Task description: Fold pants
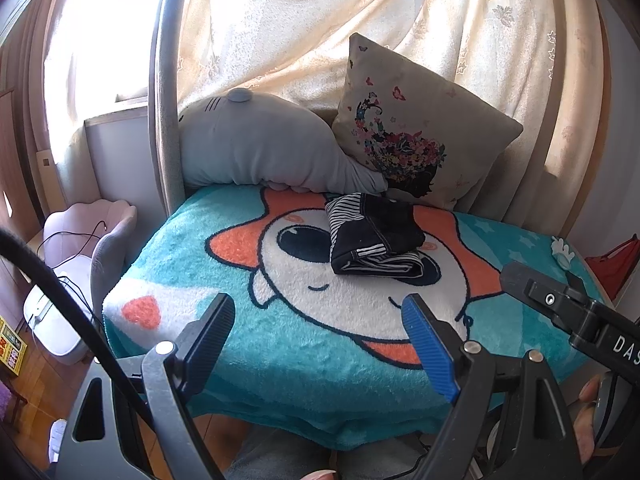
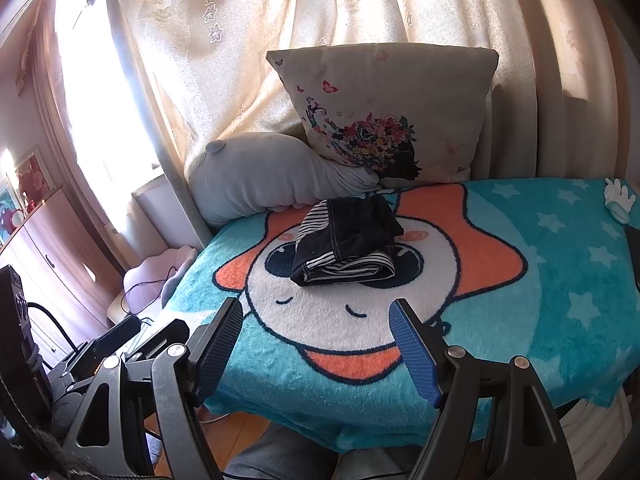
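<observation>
Dark pants with striped trim (image 1: 374, 236) lie folded into a compact bundle on the teal cartoon blanket (image 1: 312, 344), toward the far side near the pillows. They also show in the right wrist view (image 2: 346, 246). My left gripper (image 1: 320, 316) is open and empty, held back over the blanket's near edge, well short of the pants. My right gripper (image 2: 316, 320) is open and empty too, also near the front edge. Part of the right gripper's body (image 1: 568, 308) shows at the right of the left wrist view.
A grey plush pillow (image 1: 260, 148) and a floral cushion (image 1: 420, 128) lean against the curtain behind the pants. A white glove (image 2: 619, 198) lies at the blanket's far right. A pink chair (image 1: 92, 228) with cables stands left of the bed.
</observation>
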### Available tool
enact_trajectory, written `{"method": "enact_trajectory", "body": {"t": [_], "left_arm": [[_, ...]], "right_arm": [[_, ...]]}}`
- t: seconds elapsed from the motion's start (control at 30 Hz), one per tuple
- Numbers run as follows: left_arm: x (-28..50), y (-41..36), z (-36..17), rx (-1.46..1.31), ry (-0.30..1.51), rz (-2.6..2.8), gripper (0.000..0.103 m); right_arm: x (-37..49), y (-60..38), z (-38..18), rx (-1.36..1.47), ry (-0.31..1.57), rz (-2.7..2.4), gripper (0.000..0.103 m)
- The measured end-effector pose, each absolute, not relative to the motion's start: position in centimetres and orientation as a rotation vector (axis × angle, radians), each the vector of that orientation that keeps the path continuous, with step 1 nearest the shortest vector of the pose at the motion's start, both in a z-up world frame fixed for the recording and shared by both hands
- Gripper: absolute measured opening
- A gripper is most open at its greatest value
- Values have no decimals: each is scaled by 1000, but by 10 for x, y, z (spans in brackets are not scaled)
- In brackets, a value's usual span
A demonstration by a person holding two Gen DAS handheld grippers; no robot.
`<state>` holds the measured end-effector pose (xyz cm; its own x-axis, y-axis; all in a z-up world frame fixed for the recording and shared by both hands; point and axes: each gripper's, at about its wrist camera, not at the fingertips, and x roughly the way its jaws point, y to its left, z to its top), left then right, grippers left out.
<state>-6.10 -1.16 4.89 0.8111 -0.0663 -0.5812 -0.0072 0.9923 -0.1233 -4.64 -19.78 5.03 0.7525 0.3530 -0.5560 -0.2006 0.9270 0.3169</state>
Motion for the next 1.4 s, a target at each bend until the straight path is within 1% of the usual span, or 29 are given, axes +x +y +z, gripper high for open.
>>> {"method": "enact_trajectory", "body": {"t": [0.33,0.83,1.1,1.4], "left_arm": [[-33,-6,34,-141,662,-42,85],[39,2,-8,-176,770,-15,85],[59,0,-23,-145,803,0,85],[69,-3,-31,-140,824,3,85]], "right_arm": [[-24,-200,37,266,690,298,79],[53,-212,-15,312,807,228,79],[75,-209,-34,308,845,229,79],[84,-212,-40,313,857,219,79]]}}
